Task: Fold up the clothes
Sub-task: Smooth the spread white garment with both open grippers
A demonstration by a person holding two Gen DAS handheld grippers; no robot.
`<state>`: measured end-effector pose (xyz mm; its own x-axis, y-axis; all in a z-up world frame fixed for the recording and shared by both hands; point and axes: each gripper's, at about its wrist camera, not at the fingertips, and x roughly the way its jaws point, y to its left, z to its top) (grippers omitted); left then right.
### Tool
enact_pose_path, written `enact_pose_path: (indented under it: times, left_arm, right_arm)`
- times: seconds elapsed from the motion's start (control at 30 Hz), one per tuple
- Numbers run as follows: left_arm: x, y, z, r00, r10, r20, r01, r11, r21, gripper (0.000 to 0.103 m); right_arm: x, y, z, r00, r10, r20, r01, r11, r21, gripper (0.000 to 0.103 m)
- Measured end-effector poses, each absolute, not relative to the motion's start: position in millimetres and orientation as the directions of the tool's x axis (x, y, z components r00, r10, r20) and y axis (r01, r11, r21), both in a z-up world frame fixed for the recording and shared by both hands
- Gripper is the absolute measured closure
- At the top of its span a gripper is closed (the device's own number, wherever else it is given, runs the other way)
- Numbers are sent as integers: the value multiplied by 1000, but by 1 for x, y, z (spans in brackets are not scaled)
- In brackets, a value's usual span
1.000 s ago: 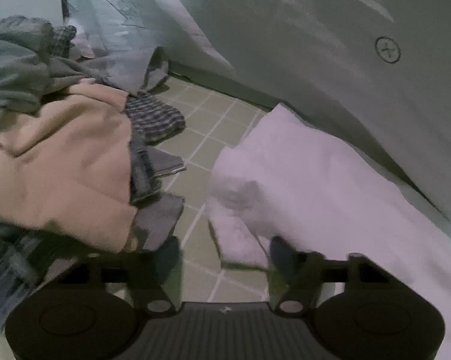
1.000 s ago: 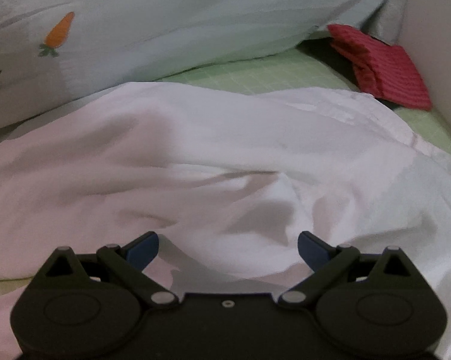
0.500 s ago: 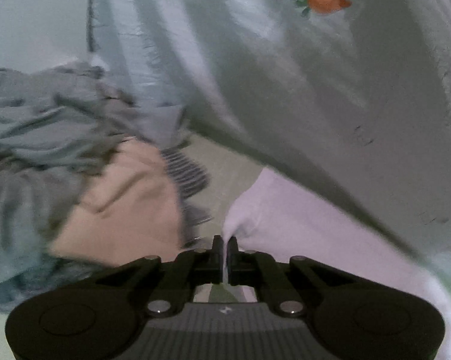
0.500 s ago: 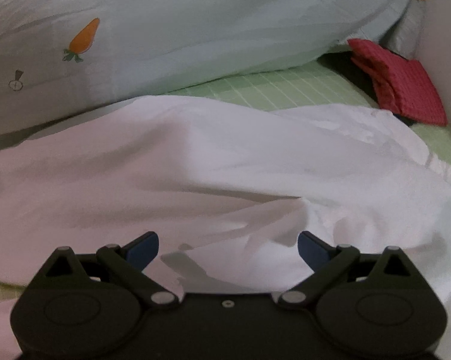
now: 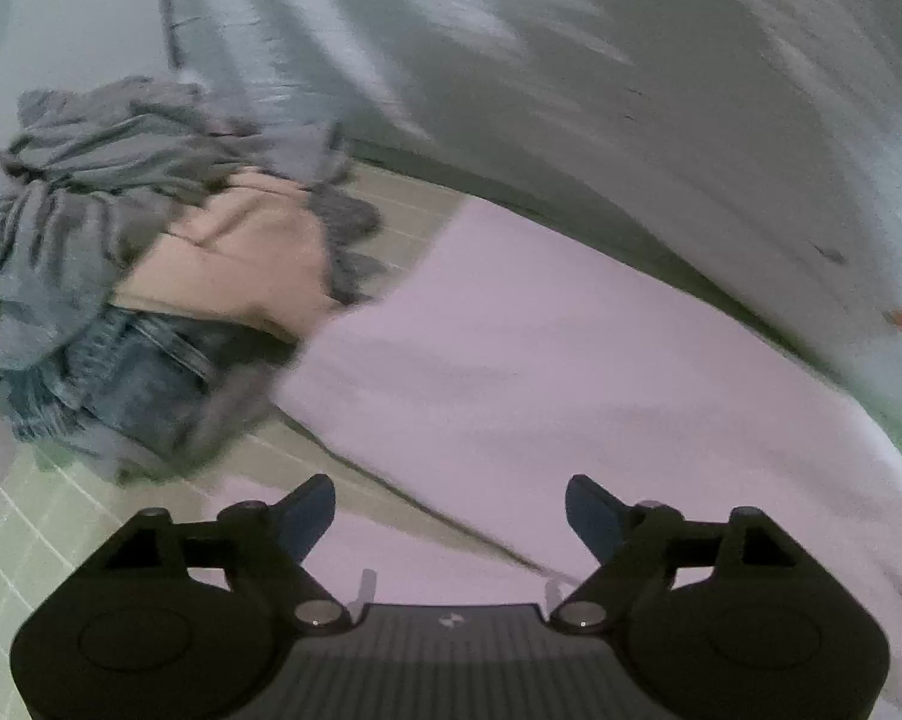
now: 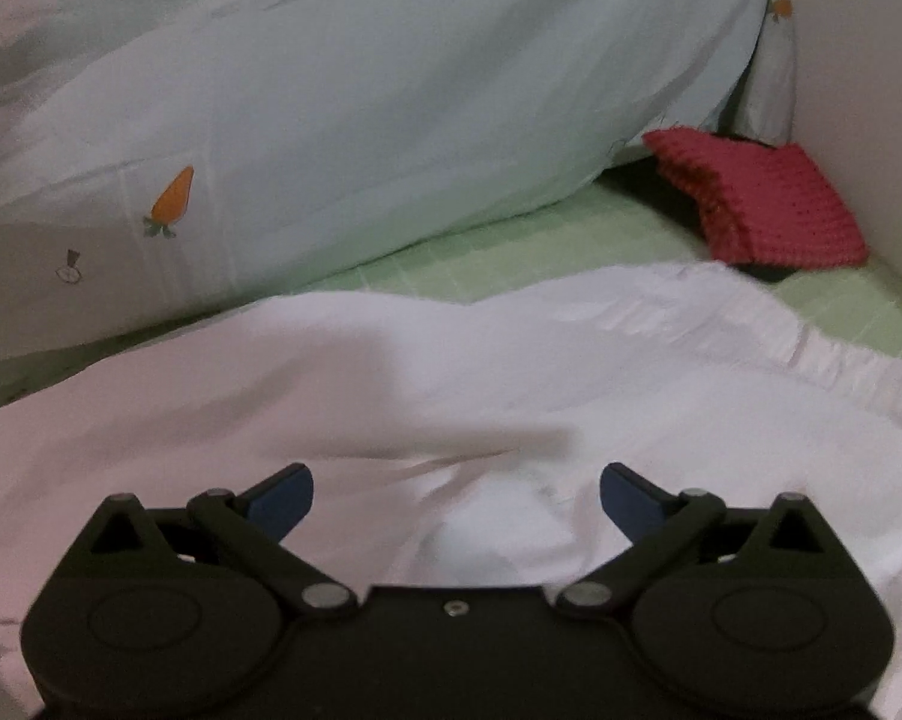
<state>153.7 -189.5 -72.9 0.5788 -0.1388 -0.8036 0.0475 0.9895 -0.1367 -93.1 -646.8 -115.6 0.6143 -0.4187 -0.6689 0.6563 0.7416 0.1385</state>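
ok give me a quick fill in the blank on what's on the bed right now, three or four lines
1. The garment spread under both tongs is ____ in colour: the garment.
2. The folded knitted cloth by the wall is ____.
3. The pillow is printed with small orange ____.
4. In the clothes pile, the peach garment lies on top of blue ____.

Missing words: white; red; carrots; denim
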Motion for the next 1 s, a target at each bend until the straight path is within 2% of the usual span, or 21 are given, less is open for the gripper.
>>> enact_pose_path:
  times: [0.17, 0.33, 0.7, 0.83, 1.0]
  left_arm:
    - [109, -231, -70, 572, -187, -799, 97, 982, -161, 12]
    - [79, -271, -71, 579, -180, -795, 48, 981, -188, 10]
    - [72, -347, -73, 600, -108, -793, -72, 980, -187, 8]
    - [86, -371, -70, 579, -88, -811, -75, 984, -161, 8]
    - [96, -395, -68, 564, -49, -824, -18, 997, -71, 8]
  right_arm:
    - [-120, -682, -104, 664, -401, -631, 616, 772, 157, 0]
    - [-128, -733, -100, 668, -403, -626, 584, 805, 104, 0]
    - [-80, -881, -144, 612, -362, -703, 562, 825, 64, 1]
    - [-52, -929, -174, 578, -300, -758, 586, 799, 131, 1]
    - [-40, -949, -195, 591, -195, -783, 558, 800, 223, 12]
